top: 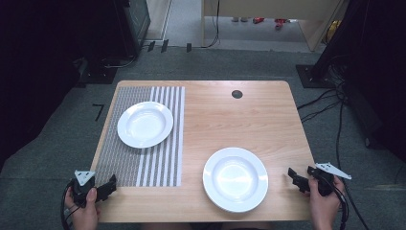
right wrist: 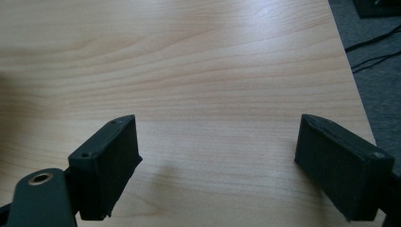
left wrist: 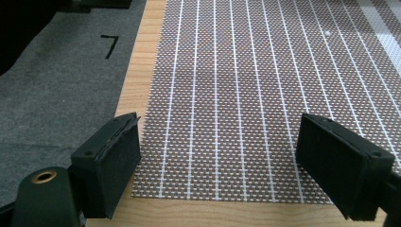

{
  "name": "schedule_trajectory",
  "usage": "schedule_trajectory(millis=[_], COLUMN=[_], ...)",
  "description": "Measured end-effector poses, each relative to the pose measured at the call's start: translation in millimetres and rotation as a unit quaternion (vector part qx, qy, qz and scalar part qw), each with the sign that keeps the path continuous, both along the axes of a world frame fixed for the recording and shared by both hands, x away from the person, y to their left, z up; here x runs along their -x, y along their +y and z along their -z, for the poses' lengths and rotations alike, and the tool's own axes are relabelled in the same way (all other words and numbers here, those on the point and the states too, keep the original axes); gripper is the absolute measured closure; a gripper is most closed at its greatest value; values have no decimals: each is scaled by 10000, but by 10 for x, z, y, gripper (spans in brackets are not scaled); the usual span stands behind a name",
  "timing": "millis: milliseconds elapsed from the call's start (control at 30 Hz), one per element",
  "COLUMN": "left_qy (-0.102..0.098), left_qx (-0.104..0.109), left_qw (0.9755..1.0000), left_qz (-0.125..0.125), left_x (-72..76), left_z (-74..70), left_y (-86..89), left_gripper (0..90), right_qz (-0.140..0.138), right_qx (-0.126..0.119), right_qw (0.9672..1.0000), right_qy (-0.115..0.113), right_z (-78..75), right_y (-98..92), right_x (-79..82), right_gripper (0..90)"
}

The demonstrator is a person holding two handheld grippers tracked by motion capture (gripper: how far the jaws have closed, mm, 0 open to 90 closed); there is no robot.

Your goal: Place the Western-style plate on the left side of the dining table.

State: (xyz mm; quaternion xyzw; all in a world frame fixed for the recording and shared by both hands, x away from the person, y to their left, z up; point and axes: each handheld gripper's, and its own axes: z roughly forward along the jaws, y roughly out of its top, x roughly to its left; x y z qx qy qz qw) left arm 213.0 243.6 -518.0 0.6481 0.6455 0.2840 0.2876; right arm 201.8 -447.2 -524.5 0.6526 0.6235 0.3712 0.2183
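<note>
- L gripper at near-left corner of the wooden table, held in person's left hand. Jaws spread wide, nothing betw them.
- L gripper view: jaws hang over near edge of the woven placemat; grey carpet w/ a black "7" mark off to the side.
- R gripper at near-right table edge, in right hand. Jaws also wide apart, empty.
- R gripper view: bare wood under the jaws, table edge and floor cables at the right.
- White plate sits on the placemat, far-left half of table.
- Second white plate on bare wood, near-centre-right, just beside R gripper but not touching.
- Plates well apart, both look empty.
- Small dark round hole near far edge of table.
</note>
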Motion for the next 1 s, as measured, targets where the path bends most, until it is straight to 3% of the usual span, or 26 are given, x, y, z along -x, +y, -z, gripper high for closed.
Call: schedule_trajectory(millis=[200,267,1000], left_qy=[-6,-5,4], left_qx=[12,13,9], left_qw=[10000,10000,10000], left_qz=[-8,-5,12], left_x=[-2,-3,-10], left_z=[3,3,4], left_y=[1,1,5], left_gripper=[145,145,141], right_qz=[-208,-365,-427], right_qx=[799,939,944], right_qw=[9965,9948,9945], right_qy=[147,174,178], right_z=[7,10,13], right_y=[165,212,218], right_x=[-27,-33,-42], right_gripper=[141,136,115])
